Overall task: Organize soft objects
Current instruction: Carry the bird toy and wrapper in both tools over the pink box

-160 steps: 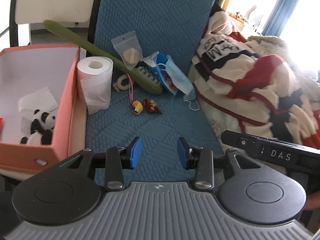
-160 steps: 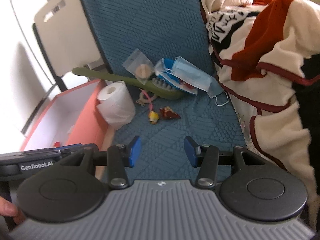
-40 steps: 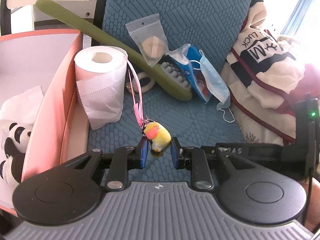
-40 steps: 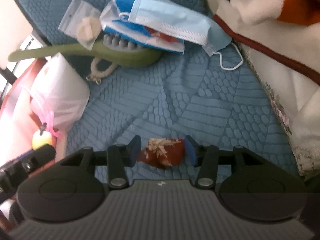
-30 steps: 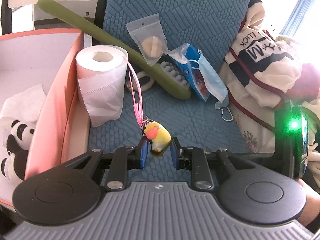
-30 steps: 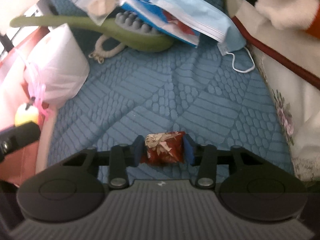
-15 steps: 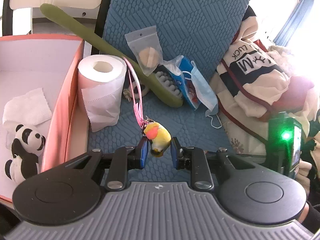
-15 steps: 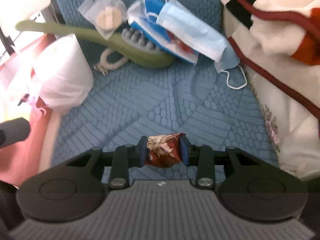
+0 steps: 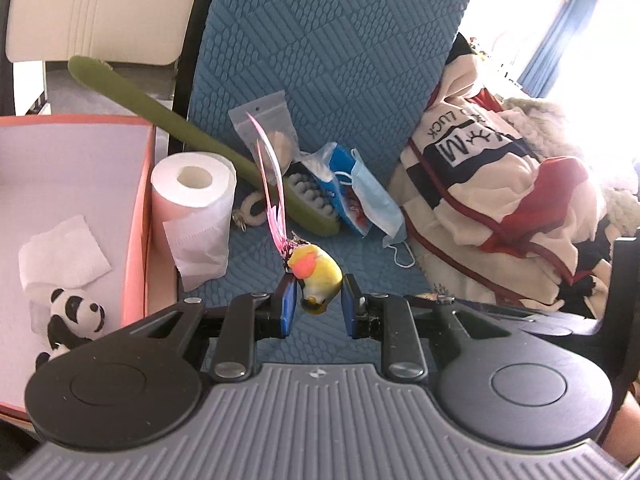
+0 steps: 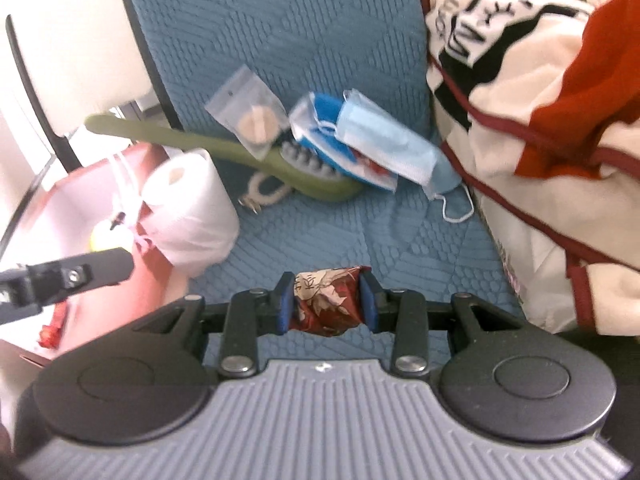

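My left gripper [image 9: 316,306] squeezes the little bird toy [image 9: 316,276], my right gripper [image 10: 326,300] the red pouch [image 10: 326,300]. The pink box [image 9: 138,216] sits left of both, nearer my left.

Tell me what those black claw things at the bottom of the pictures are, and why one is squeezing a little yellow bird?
They are two grabbers that a person holds, one in each hand. Each carries a camera looking out along its two fingers, so each picture is that grabber's own view.

The left gripper pinches a yellow bird toy with a pink cord. The right gripper pinches a small red patterned pouch.

Below is a blue cushion. On it lie a toilet paper roll, a green brush, a clear bag, a blue face mask and a heaped blanket. Beside it stands a pink box holding a panda toy and a tissue.

The job is tidying soft things, probably into that box.
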The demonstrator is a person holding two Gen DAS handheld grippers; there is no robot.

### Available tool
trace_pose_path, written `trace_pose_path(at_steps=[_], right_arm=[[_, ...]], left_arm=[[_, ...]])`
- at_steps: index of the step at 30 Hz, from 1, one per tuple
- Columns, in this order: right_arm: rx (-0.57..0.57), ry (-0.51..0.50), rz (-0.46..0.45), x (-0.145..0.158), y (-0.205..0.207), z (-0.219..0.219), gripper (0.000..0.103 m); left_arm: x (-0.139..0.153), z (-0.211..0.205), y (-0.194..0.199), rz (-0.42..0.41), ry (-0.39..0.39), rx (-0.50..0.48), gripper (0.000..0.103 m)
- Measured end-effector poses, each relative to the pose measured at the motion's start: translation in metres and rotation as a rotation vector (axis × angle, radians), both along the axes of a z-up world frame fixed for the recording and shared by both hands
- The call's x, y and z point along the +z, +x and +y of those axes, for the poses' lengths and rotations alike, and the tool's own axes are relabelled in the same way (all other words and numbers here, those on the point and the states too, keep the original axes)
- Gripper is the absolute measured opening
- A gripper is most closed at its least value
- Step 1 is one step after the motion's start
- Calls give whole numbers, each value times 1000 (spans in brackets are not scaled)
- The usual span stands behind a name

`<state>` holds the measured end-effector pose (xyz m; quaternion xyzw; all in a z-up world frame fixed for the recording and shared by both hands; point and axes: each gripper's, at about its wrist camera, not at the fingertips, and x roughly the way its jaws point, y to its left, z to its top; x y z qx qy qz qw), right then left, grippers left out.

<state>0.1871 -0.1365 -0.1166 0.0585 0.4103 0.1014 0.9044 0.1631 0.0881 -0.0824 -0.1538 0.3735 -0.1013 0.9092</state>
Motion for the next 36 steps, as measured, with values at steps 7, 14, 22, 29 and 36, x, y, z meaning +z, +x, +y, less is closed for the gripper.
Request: trace_pose_path(at_steps=[7, 14, 22, 29, 36], right_arm=[[39, 27, -45, 21, -9, 19, 38], [98, 34, -66, 35, -12, 49, 38], [215, 57, -98, 54, -23, 102, 38], [337, 65, -91, 59, -34, 161, 38], [423, 44, -48, 47, -47, 200, 38]], left_arm=[[8, 16, -12, -15, -9, 0, 28], [14, 44, -20, -28, -5, 36, 28], [22, 90, -35, -40, 9, 105, 28], [18, 138, -55, -29, 27, 178, 28], [2, 180, -72, 18, 18, 234, 28]])
